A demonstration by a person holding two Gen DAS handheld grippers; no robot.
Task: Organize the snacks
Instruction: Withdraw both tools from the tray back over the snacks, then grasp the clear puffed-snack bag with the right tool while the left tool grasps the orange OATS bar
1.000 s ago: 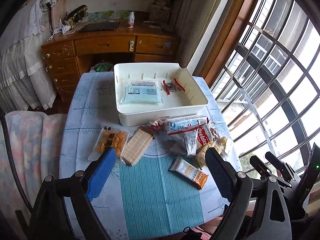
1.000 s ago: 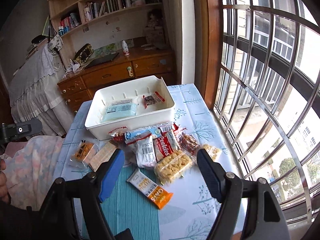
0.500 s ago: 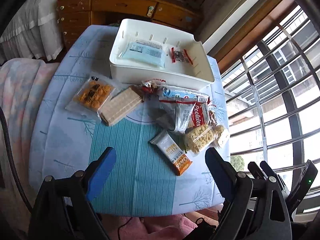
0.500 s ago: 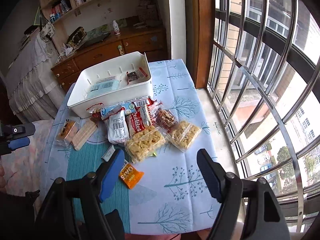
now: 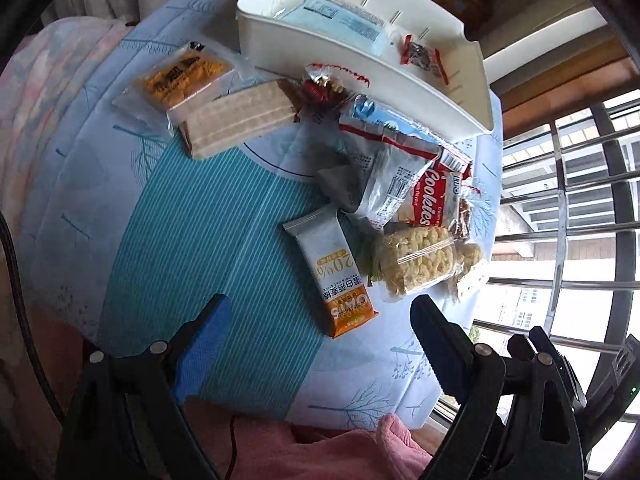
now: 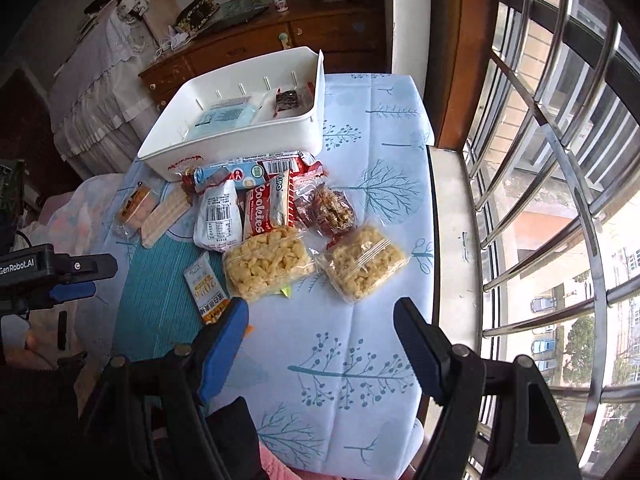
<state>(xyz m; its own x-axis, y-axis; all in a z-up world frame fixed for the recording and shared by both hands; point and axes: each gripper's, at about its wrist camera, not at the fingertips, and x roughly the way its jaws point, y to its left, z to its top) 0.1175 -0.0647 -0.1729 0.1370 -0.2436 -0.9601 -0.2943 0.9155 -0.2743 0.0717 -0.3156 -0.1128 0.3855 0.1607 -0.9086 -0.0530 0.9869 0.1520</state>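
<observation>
Table by the barred window: snacks heaped just before the white bin, both tongs, left and right, spread and empty; overlapping slick wrappers risk a double pickup or slip.

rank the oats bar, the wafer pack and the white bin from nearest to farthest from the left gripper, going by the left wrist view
1. oats bar: nearest, lying just ahead of the open left gripper, slightly right of centre.
2. wafer pack: farther back and to the left, on the cloth in front of the bin.
3. white bin: farthest, at the back of the table.
</observation>
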